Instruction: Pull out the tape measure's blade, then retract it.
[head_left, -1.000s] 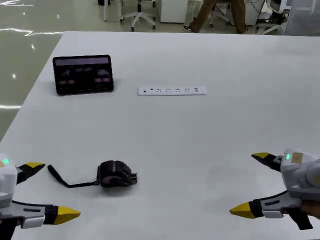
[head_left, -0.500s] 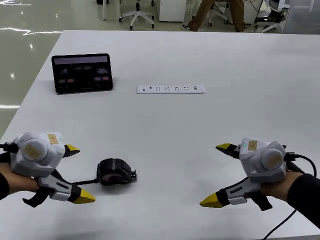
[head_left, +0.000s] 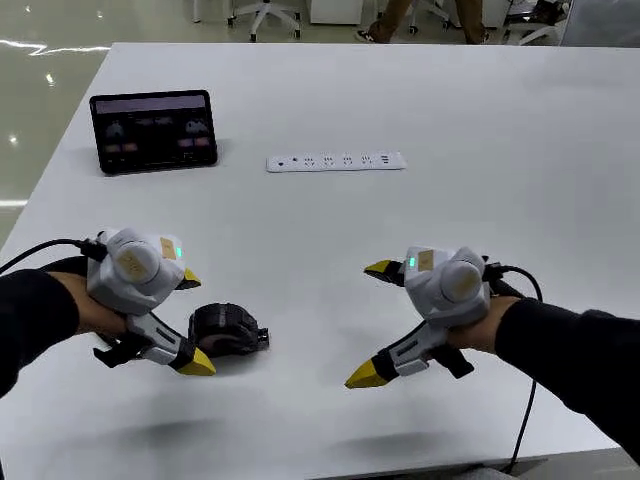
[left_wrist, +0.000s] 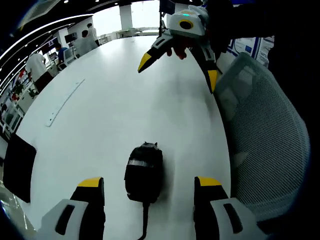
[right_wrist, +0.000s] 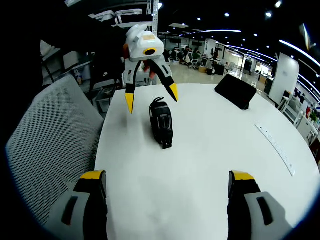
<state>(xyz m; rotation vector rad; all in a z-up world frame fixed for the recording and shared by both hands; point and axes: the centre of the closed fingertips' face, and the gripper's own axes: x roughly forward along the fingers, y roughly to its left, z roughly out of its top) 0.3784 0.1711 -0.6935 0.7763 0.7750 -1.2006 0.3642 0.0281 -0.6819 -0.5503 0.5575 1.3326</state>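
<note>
A wide white table (head_left: 400, 220) stands in an open office with a glossy floor, and office chairs (head_left: 262, 12) show past its far edge. A dark tablet (head_left: 153, 130) is propped up near the far left corner. Its screen shows dim tiles too small to read. A white power strip (head_left: 336, 161) lies flat to its right, well apart from the work.

The tape measure (head_left: 225, 328) lies on the table close to the near edge, left of centre. Its case is black and rounded, and the left gripper view shows a paler grey band across its top. From the case's near end in that view a thin black strap (left_wrist: 145, 222) trails back toward the camera. In the right gripper view the case's narrow end points toward the right gripper. No print on the case can be made out.

The left gripper (head_left: 194, 320) is white with yellow-tipped jaws and a small green light. Its jaws are spread wide with the tape measure between them, and the left gripper view shows a gap of bare table on each side of the case. The right gripper (head_left: 370, 322), of the same make, hangs over bare table to the right, apart from the tape measure, with its jaws also spread and holding nothing. A grey mesh chair back (left_wrist: 265, 130) stands beside the table's near edge.
</note>
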